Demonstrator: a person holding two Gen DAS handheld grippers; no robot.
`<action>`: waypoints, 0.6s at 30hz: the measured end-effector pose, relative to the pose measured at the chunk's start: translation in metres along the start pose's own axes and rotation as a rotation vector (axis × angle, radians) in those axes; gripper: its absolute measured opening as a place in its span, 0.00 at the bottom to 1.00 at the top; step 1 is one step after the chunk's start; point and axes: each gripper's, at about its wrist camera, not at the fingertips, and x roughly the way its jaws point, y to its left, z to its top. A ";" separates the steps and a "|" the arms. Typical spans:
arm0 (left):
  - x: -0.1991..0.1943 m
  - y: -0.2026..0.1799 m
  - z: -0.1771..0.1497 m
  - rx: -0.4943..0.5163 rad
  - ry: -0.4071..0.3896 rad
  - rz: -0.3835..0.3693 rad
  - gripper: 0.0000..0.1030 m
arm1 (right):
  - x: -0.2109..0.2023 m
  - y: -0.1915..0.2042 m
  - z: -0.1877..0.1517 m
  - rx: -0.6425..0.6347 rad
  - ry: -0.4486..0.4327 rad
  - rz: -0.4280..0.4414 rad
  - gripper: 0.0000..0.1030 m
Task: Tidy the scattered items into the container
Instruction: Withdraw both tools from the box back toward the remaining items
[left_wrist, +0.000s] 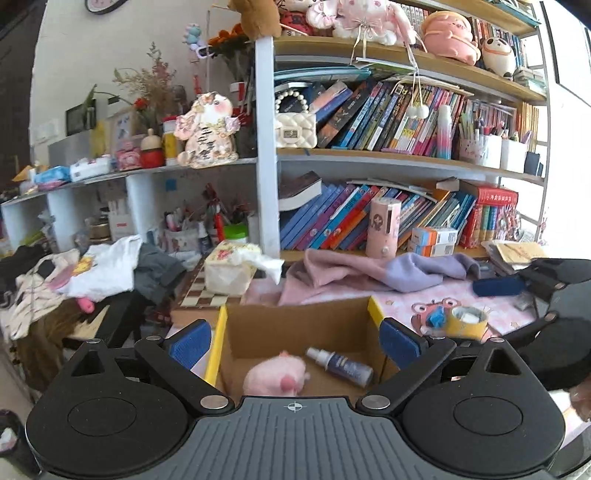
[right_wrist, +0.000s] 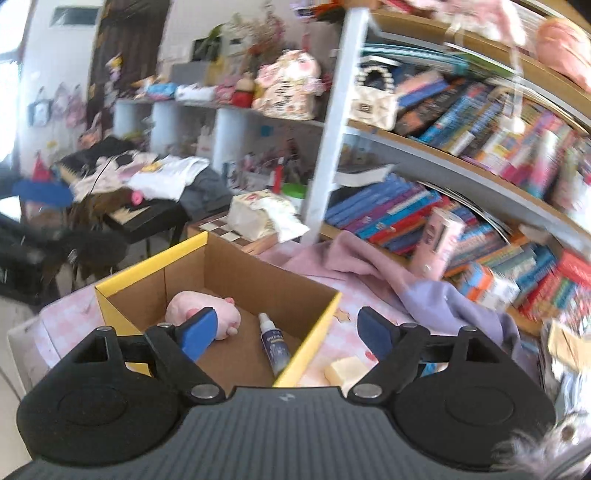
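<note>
Over at the left, clothes (left_wrist: 99, 269) lie heaped on a side stand, and a tissue box (left_wrist: 229, 271) sits on a checkered board just behind the box (left_wrist: 295, 314). The left claw (left_wrist: 295, 345) hangs above that open cardboard box, its blue pads spread wide to either side of it, gripping nothing. Down inside, a pink plush (left_wrist: 275, 376) lies on the floor of the box with a small spray bottle (left_wrist: 340, 363) just beside it on the right. Right of the box, on the pink desk (left_wrist: 399, 306), a yellow tape roll (left_wrist: 467, 321) rests near a cartoon print. The right claw (right_wrist: 288, 334) hovers over the box's right rim, pads wide apart and empty. A pale block (right_wrist: 345, 369) lies on the desk just outside that rim. A pink-and-lilac cloth (right_wrist: 424, 291) is draped before the bookshelf (right_wrist: 443, 162).
</note>
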 end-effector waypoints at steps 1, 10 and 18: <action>-0.005 -0.001 -0.005 -0.004 0.006 0.011 0.96 | -0.006 0.000 -0.003 0.022 -0.003 -0.006 0.82; -0.047 -0.004 -0.038 -0.095 0.037 0.051 0.96 | -0.065 0.010 -0.042 0.155 -0.124 -0.040 0.91; -0.068 -0.014 -0.063 -0.080 0.034 0.079 0.96 | -0.085 0.009 -0.072 0.306 -0.089 -0.022 0.94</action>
